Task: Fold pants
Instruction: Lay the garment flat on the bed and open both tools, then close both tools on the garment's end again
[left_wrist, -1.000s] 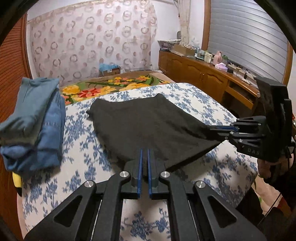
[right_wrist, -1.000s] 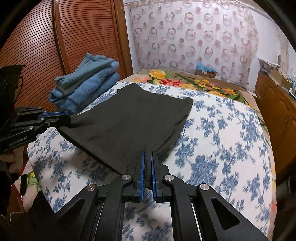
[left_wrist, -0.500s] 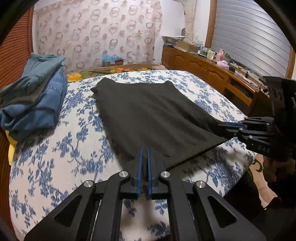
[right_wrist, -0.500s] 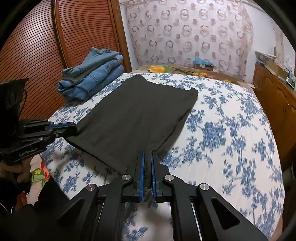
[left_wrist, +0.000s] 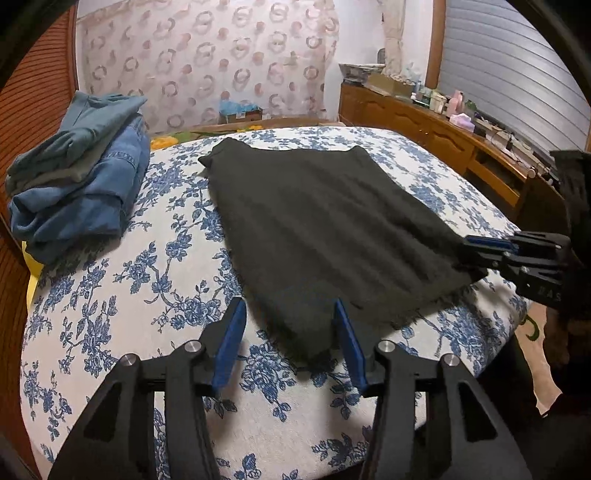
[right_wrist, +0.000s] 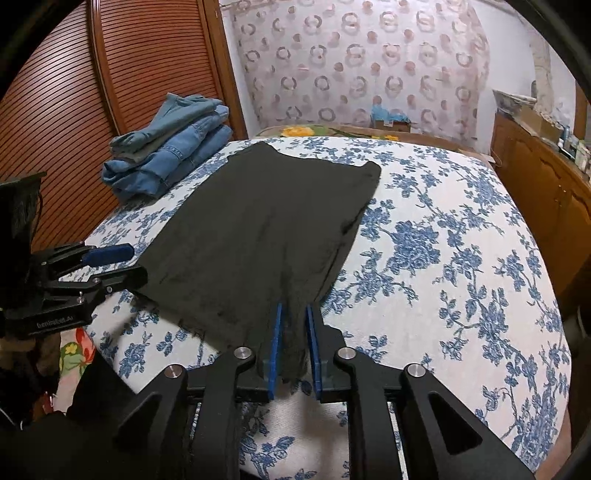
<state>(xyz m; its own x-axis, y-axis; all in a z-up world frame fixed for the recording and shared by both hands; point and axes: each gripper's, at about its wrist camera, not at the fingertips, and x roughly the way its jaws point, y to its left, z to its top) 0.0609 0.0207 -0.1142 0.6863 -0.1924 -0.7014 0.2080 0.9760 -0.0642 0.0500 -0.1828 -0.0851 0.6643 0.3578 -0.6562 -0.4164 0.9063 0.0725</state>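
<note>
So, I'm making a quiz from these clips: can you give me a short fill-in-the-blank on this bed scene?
1. The dark pants lie spread on a bedspread printed with ____ flowers.
2. The stack of folded jeans sits near the wooden ____ door.
3. Of the two, the left gripper has the ____ gap between its jaws, which are opening.
4. The right gripper, jaws opening, has a ____ of the pants between its blue pads.

Missing words: blue; slatted; wider; corner
</note>
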